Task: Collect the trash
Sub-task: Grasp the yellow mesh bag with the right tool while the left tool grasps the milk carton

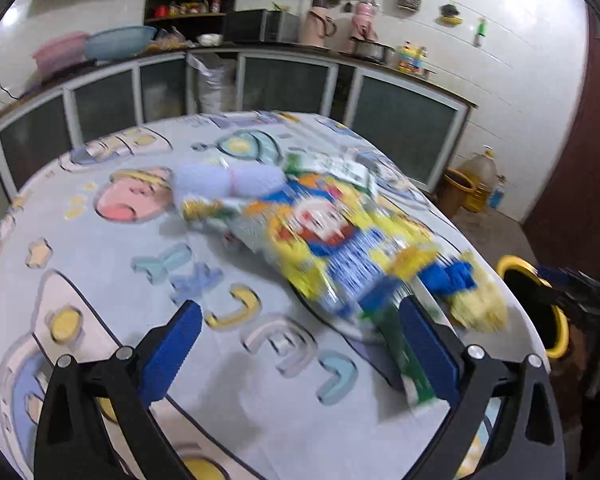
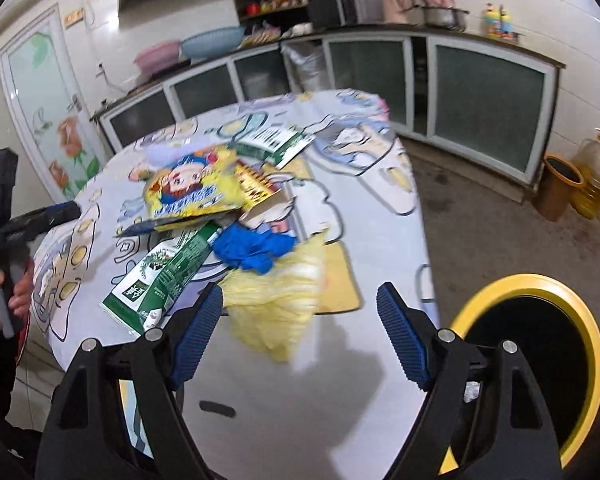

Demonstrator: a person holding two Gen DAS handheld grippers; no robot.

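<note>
Looking through the left wrist view first: the left gripper [image 1: 296, 352] has its fingers spread wide with nothing clamped, though the green carton [image 1: 410, 360] lies just between them. Past it on the table [image 1: 260, 420] sits the yellow snack bag [image 1: 320, 232], with a blue glove [image 1: 448, 276] beside it. Blurry shot, sorry.

Right wrist view: the right gripper [image 2: 300, 332] is wide open and empty too, hovering just short of the yellow netting [image 2: 276, 308]. The yellow-rimmed bin [image 2: 580, 320] stands off the table's right edge; I can't tell what's inside. So I'd say the pile is still basically all waiting.
</note>
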